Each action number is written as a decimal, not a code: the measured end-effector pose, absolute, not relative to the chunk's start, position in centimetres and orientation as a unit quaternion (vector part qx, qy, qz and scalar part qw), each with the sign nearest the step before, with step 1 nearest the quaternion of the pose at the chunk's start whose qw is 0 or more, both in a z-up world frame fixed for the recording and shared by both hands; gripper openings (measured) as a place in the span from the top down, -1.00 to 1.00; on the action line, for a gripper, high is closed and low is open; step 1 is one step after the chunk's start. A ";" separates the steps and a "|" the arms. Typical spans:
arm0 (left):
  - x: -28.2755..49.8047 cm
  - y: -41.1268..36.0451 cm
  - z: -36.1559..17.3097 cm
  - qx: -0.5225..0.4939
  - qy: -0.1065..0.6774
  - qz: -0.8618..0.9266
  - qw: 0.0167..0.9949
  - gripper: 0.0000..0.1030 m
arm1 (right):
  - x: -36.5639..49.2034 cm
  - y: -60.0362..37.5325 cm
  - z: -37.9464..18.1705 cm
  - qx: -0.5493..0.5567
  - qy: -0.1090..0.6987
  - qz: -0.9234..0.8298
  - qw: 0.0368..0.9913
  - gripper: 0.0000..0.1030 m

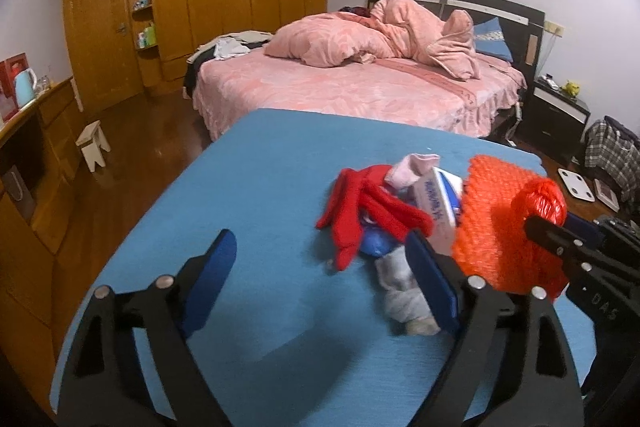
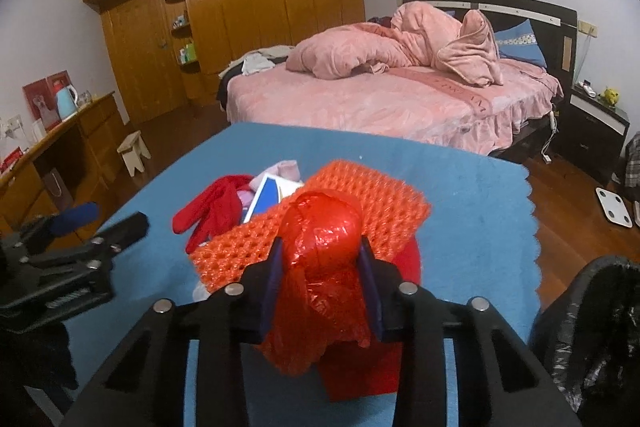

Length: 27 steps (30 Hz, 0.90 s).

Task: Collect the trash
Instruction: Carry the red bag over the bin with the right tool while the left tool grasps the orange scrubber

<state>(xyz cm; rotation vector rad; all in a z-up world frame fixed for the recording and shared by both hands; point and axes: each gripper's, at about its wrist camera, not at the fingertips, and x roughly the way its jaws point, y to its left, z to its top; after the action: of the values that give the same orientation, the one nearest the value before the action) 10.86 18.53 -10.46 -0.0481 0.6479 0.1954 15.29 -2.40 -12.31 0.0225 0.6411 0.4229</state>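
On the blue-clothed table (image 1: pixel 260 187) lies a small heap: a red glove (image 1: pixel 360 211), a pink sock (image 1: pixel 412 169), a white-and-blue box (image 1: pixel 438 203), a grey sock (image 1: pixel 400 291) and an orange foam net (image 1: pixel 492 211). My right gripper (image 2: pixel 322 259) is shut on a crumpled red plastic bag (image 2: pixel 320 227), which sits over the orange net (image 2: pixel 372 195); both pads press its sides. The left gripper (image 1: pixel 320 239) stands open just short of the heap, its right finger (image 1: pixel 432 279) beside the grey sock, nothing between the pads. It also shows at the left of the right wrist view.
A bin lined with a black bag (image 2: pixel 600 327) stands at the table's right edge. Behind the table is a bed (image 1: pixel 360 87) with pink bedding. A wooden desk (image 1: pixel 36 147), a small stool (image 1: pixel 94 143) and a scale (image 2: pixel 612 211) are on the floor around.
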 end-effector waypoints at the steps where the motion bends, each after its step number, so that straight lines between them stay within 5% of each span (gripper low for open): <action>1: 10.9 18.1 -10.5 -0.024 0.318 0.090 0.944 -0.61 | 15.1 -2.7 -12.1 0.014 0.311 0.206 0.928 0.30; 6: 11.2 16.0 -10.7 -0.018 0.318 0.063 0.946 -0.52 | 14.5 -4.5 -11.5 0.012 0.306 0.188 0.933 0.30; 14: 13.0 12.6 -12.8 -0.020 0.343 0.009 0.939 -0.08 | 14.7 -7.0 -12.6 0.021 0.322 0.156 0.933 0.30; 17: 13.4 11.8 -13.5 -0.022 0.347 -0.007 0.937 0.21 | 14.8 -7.3 -12.9 0.020 0.325 0.154 0.933 0.30; 19: 13.5 11.3 -13.7 -0.025 0.349 -0.022 0.937 0.60 | 14.6 -7.3 -13.0 0.020 0.327 0.153 0.932 0.30; 27: 12.6 10.2 -12.7 -0.023 0.324 -0.033 0.945 0.78 | 14.4 -8.0 -12.3 0.029 0.319 0.148 0.936 0.30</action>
<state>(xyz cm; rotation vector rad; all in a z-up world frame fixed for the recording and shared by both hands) 12.62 10.24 -12.68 -0.0459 0.6606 -0.0667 14.36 -8.01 -12.33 0.0585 0.6519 0.3034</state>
